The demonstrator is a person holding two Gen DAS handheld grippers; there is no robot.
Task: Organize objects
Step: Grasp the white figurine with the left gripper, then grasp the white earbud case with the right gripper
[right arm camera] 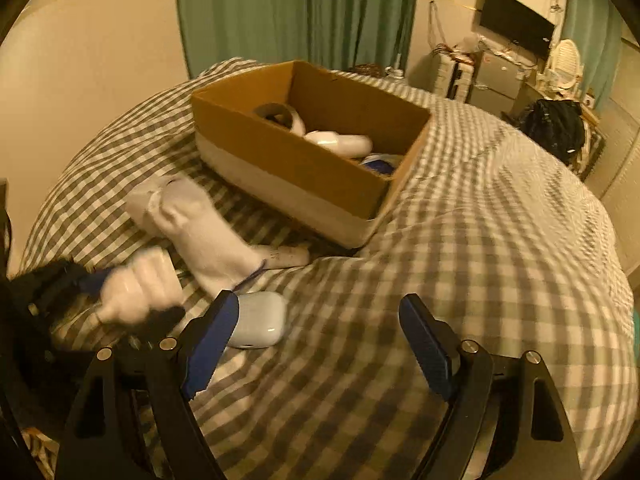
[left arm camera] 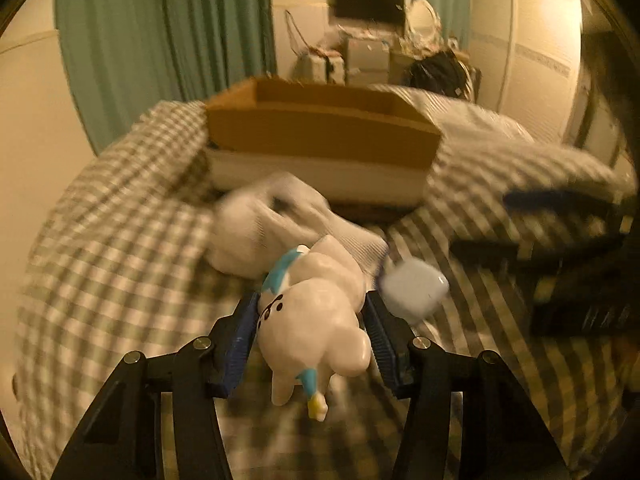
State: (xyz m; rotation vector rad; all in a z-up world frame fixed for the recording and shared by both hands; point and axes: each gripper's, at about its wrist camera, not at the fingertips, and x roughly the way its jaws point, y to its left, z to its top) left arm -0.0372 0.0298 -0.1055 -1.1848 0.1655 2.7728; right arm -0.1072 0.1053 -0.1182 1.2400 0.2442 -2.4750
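Figurine (left arm camera: 316, 320) sits clamped across its belly between the left gripper (left arm camera: 312, 320) pads: glossy, hard, likely slippery and breakable. Right gripper (right arm camera: 316, 344) gapes wide, empty; box (right arm camera: 288, 160) ahead.

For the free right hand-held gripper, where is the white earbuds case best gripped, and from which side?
Grip the earbuds case across its two broad faces' narrower span, coming from above: it lies flat on the checked bedspread, rounded edges exposed, just beside the open right hand-held gripper.
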